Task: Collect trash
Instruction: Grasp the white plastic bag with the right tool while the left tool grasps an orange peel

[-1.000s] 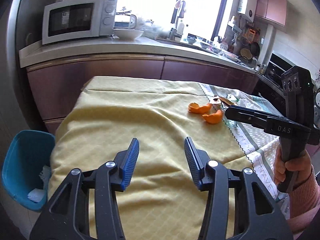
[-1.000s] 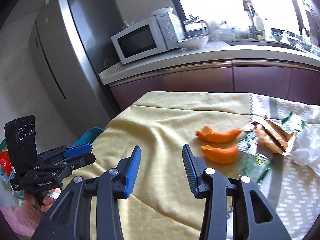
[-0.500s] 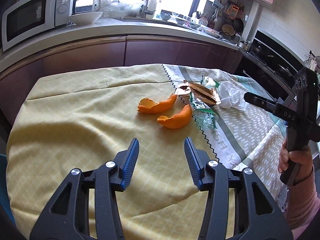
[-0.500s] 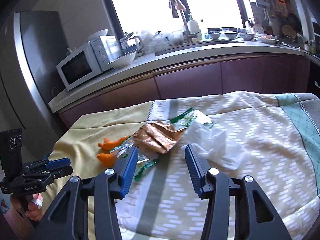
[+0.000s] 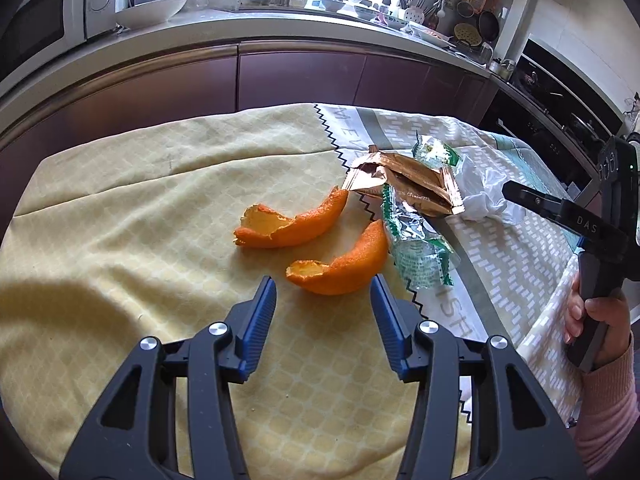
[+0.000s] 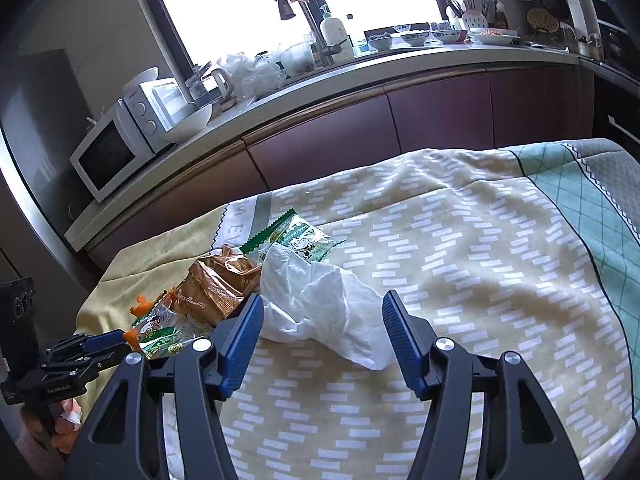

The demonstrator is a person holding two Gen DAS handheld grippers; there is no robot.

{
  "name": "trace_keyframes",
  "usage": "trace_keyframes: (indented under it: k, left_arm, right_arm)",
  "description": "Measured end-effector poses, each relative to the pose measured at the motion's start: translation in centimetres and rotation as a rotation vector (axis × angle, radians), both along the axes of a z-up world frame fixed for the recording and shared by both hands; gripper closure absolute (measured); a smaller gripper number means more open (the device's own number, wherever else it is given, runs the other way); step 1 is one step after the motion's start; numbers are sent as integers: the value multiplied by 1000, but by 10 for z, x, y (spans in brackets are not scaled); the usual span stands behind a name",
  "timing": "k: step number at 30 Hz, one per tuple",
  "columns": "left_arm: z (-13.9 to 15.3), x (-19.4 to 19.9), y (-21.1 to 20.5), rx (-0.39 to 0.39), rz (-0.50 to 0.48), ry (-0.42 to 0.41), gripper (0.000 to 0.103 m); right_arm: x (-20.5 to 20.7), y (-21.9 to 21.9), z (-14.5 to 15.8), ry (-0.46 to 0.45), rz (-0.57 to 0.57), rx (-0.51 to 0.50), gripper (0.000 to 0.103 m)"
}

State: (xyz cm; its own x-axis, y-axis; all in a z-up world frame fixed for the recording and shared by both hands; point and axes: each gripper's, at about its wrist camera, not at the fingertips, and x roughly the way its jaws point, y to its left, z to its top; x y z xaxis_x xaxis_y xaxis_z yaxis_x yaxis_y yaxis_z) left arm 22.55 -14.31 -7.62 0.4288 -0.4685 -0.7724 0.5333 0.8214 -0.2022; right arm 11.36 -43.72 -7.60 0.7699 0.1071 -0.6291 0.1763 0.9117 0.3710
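Black left tool (image 5: 323, 285), ribbed blue pads (image 5: 262, 314), silver screws, pink knit sleeve (image 5: 608, 404)

A home kitchen: beyond the left claw (image 5: 323, 298) stand a microwave (image 6: 120, 148), a sink tap (image 6: 286, 2), dark-red cabinets (image 5: 300, 76) and hanging pans (image 5: 489, 26).

Sharp daylit fisheye views, blown-out window (image 6: 248, 4) glare, dark curved corners, soft tablecloth (image 5: 120, 240) shadows.
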Motion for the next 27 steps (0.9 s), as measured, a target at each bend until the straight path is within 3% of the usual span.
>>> trace_keyframes:
  k: [4,8,13,18,20,27]
  left_arm:
    - [-3,5,-8,-8,-2,21,56]
    - [-2,6,-10,-7,0,16,62]
    - [0,0,-10,12,7,-7,71]
    - [3,-10,-3,7,12,-28,83]
    - [6,-13,3,-8,16,-26,98]
    - [16,-27,32,-51,41,-39,98]
  right_arm:
    - [4,1,-3,10,18,17,47]
    - [4,3,-5,16,38,24,73]
    - [-2,3,-4,8,48,38,91]
    - [-11,11,2,-18,62,41,96]
    - [-16,14,6,-35,65,37,97]
    - [-32,25,23,-92,75,50,98]
